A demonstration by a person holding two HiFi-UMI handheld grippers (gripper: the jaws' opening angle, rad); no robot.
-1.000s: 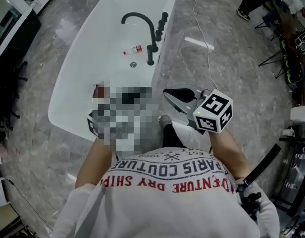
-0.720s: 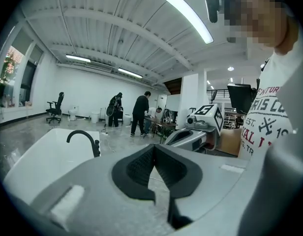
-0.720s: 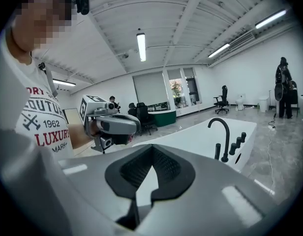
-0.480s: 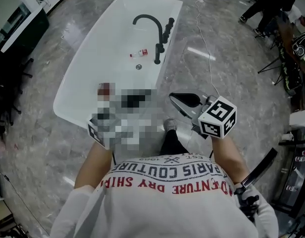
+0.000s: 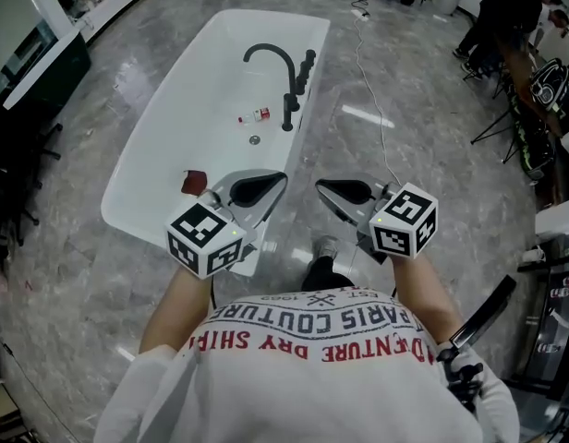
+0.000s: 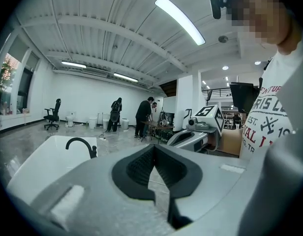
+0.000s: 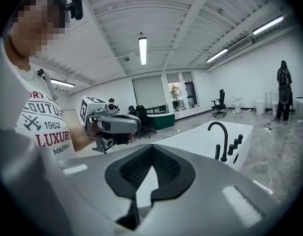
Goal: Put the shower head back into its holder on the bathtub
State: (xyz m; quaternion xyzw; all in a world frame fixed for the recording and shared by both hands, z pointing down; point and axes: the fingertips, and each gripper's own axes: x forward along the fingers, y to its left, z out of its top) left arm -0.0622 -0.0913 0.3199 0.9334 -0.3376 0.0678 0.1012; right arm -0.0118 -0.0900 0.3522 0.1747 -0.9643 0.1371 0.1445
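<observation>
The white bathtub (image 5: 164,146) lies ahead on the grey floor. A black curved tap (image 5: 271,63) and a row of black fittings (image 5: 303,67) stand on its right rim; I cannot tell which of them is the shower head or its holder. My left gripper (image 5: 281,180) is shut and empty, held over the tub's near end. My right gripper (image 5: 321,186) is also shut and empty, beside it over the floor. From the left gripper (image 6: 152,146) I see the tap (image 6: 82,144). The right gripper (image 7: 152,147) faces the tub (image 7: 200,136) and its tap (image 7: 221,136).
A small white and red bottle (image 5: 252,116) and a drain (image 5: 255,140) lie in the tub, and a dark red thing (image 5: 194,182) sits near its close end. A cable (image 5: 377,90) runs over the floor on the right. People (image 5: 506,17) and stands (image 5: 534,81) are at the back right.
Both grippers have risen a little and come forward side by side, still shut. The head view has shifted slightly, so the tub sits lower in the frame.
</observation>
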